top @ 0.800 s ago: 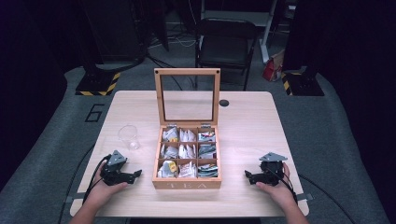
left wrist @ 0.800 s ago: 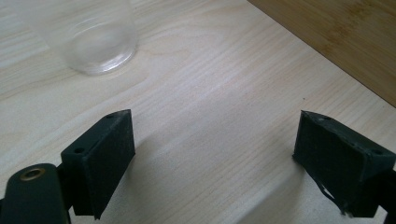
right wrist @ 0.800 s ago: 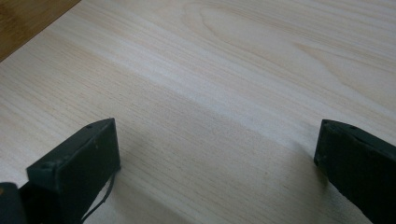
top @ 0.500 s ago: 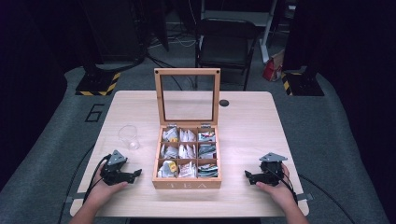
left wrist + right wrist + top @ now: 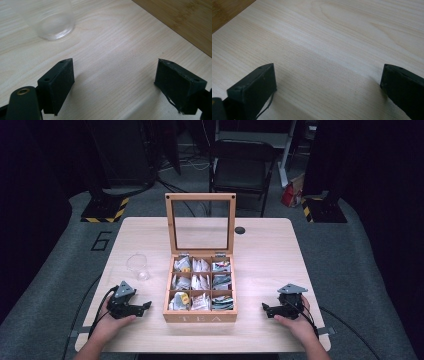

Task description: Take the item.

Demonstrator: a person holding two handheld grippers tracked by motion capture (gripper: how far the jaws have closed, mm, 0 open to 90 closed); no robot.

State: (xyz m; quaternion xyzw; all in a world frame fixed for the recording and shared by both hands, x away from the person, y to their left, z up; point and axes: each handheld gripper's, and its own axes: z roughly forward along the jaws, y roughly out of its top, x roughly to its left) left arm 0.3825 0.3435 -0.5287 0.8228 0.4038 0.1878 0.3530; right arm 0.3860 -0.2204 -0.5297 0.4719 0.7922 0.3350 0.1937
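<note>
Left hand-held gripper [image 5: 131, 304]: jaws spread wide with nothing between them, resting low on the counter [image 5: 270, 255] just left of the tea box [image 5: 201, 292]; likely parked there, ready to reach either the box or the glass.
Right hand-held gripper [image 5: 281, 309]: jaws likewise apart and empty, set down right of the tea box and well apart from it; probably waiting, mirrored to the left one.
Hands: left hand [image 5: 112, 322] and right hand [image 5: 295, 325] wrapped round the gripper bodies, near the counter's front edge on either side of the tea box.
Tea box: wooden, mid-counter, glass lid [image 5: 201, 222] stood upright at its back edge, so the compartments lie open from above for picking.
Tea bags [image 5: 200, 281]: packed in the compartments inside the tea box, none lifted.
Glass [image 5: 138, 266]: clear, upright, empty by the look of it, left of the tea box and just beyond the left hand-held gripper; a likely place for a bag.
High view: whole layout, lid, compartments, both hands.
Left gripper view: close on the glass base [image 5: 53, 23] and the box's side wall [image 5: 185, 22], bare wood between the pads.
Right gripper view: bare counter grain between the pads, a corner of the box's wall [image 5: 227, 10] at top left.
</note>
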